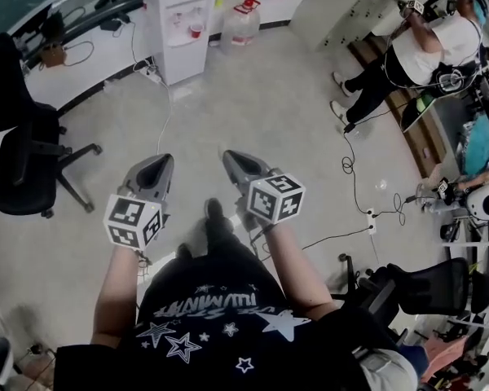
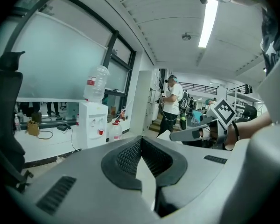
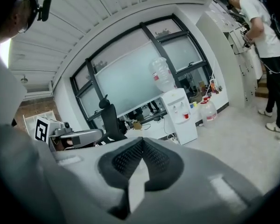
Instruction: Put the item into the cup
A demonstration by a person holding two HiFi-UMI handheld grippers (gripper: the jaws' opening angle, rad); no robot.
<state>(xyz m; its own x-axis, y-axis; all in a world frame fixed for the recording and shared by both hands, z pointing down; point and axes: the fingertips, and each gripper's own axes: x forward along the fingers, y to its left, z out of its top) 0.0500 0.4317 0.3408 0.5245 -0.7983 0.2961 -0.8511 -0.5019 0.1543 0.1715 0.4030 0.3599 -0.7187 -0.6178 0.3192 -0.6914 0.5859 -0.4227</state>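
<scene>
The person stands on the open floor in a black T-shirt with stars, arms held forward, a gripper in each hand. The left gripper is pressed together, its two dark ribbed pads meeting in a line with nothing between them, as its own view shows plainly. The right gripper is pressed together in the same way and is bare too. The two sit near each other, side by side above the person's shoes, tips pointing away from the body, each with its marker cube at the wrist end.

Where the cup and the item are, I cannot tell from any view.

Ahead, at the far edge of the floor, a white water dispenser stands against the wall with a large water bottle on the floor just beside it. A black office chair stands at the left edge. Toward the right a second person in a white shirt bends over, well apart from the grippers, and cables with a power strip trail across the floor on that side.
</scene>
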